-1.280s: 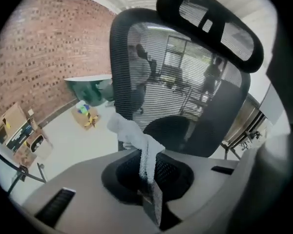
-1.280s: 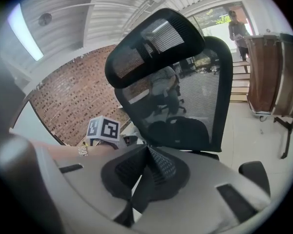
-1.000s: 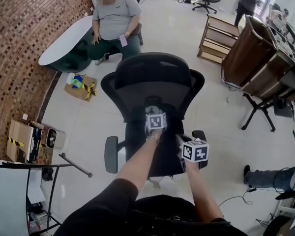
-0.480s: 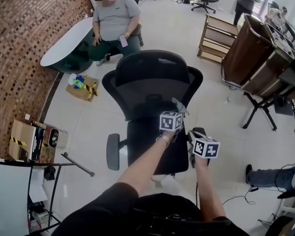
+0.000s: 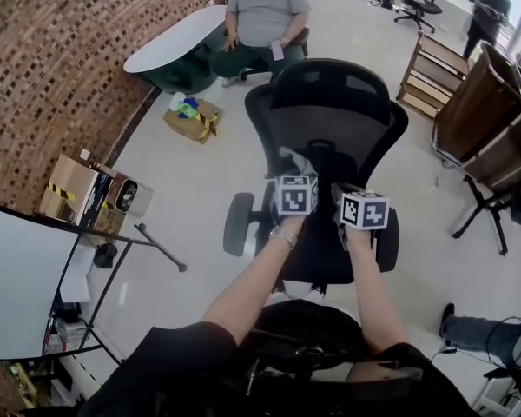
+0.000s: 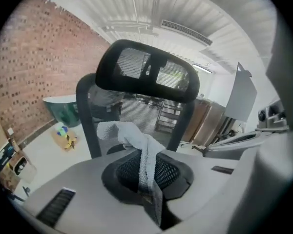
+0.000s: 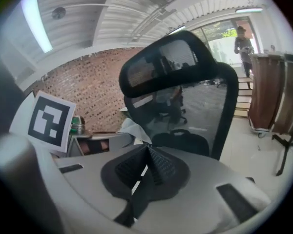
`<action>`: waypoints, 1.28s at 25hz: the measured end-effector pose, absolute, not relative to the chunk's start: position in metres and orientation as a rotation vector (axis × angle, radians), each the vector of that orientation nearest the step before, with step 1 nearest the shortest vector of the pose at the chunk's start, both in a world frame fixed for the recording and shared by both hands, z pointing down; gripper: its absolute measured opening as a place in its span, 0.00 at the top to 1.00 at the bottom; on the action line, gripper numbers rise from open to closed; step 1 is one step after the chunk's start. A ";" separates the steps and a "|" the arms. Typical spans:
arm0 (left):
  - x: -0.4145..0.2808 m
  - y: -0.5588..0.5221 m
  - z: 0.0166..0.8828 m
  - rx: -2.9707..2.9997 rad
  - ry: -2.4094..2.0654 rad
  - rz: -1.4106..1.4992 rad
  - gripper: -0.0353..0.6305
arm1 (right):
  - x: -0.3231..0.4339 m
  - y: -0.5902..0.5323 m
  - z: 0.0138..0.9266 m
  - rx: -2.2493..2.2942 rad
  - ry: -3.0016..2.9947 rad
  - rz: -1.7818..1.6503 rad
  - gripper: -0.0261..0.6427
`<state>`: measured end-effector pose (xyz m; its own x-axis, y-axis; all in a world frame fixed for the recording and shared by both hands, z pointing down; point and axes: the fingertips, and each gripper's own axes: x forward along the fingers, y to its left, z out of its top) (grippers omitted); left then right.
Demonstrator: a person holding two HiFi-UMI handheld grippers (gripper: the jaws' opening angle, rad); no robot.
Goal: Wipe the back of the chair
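A black mesh office chair (image 5: 330, 111) stands in front of me with its back (image 6: 132, 106) toward me; the headrest (image 6: 146, 72) tops it. My left gripper (image 5: 293, 174) is at the lower middle of the chair back, shut on a white cloth (image 6: 136, 147) that bunches up past the jaws (image 5: 297, 160). In its own view the left gripper (image 6: 147, 177) pinches the cloth between its black pads. My right gripper (image 5: 351, 195) is close beside it on the right, and in its own view the right gripper (image 7: 147, 165) is shut with nothing between the jaws. The cloth (image 7: 132, 128) shows to its left.
A person (image 5: 265, 7) sits behind the chair by a white round table (image 5: 169, 37). A cardboard box (image 5: 191, 120) lies on the floor, more boxes (image 5: 69, 185) line the brick wall. Wooden shelves (image 5: 438, 68) and a brown cabinet (image 5: 495, 111) stand at right. A whiteboard (image 5: 22, 276) is at near left.
My view has swung left. The left gripper with the cloth went right across the lower chair back, then returned toward the middle. The right gripper has drawn close beside it.
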<state>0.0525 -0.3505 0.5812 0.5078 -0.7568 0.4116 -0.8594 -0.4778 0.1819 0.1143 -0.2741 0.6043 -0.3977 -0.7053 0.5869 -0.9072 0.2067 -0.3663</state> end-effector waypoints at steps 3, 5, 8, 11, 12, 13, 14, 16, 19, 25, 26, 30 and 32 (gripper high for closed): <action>0.035 -0.349 0.572 2.333 -1.379 0.414 0.91 | 0.080 -0.278 0.588 1.446 -2.218 0.932 0.96; 0.034 -0.346 0.556 2.350 -1.398 0.388 0.91 | 0.074 -0.271 0.590 1.416 -2.214 0.929 0.96; 0.036 -0.334 0.543 2.356 -1.412 0.366 0.91 | 0.071 -0.259 0.595 1.393 -2.210 0.946 0.96; 0.027 -0.315 0.555 2.304 -1.417 0.404 0.91 | 0.063 -0.245 0.600 1.357 -2.217 0.972 0.96; 0.024 -0.310 0.555 2.307 -1.418 0.403 0.91 | 0.061 -0.239 0.602 1.345 -2.217 0.976 0.96; 0.020 -0.303 0.555 2.309 -1.422 0.400 0.91 | 0.059 -0.232 0.606 1.334 -2.213 0.980 0.96; 0.015 -0.296 0.557 2.304 -1.426 0.399 0.91 | 0.057 -0.225 0.609 1.327 -2.208 0.986 0.96; 0.005 -0.279 0.564 2.284 -1.423 0.402 0.91 | 0.056 -0.211 0.614 1.335 -2.197 1.001 0.96; -0.003 -0.250 0.574 2.286 -1.390 0.414 0.91 | 0.057 -0.188 0.615 1.395 -2.182 1.019 0.96; -0.048 -0.171 0.593 2.269 -1.351 0.434 0.91 | 0.025 -0.127 0.607 1.468 -2.175 0.983 0.96; -0.056 -0.156 0.594 2.266 -1.349 0.428 0.91 | 0.014 -0.112 0.606 1.455 -2.187 0.975 0.96; -0.069 -0.116 0.584 2.299 -1.327 0.406 0.91 | -0.012 -0.066 0.600 1.461 -2.209 0.958 0.96; -0.073 -0.105 0.573 2.333 -1.328 0.397 0.91 | -0.023 -0.050 0.599 1.460 -2.208 0.957 0.96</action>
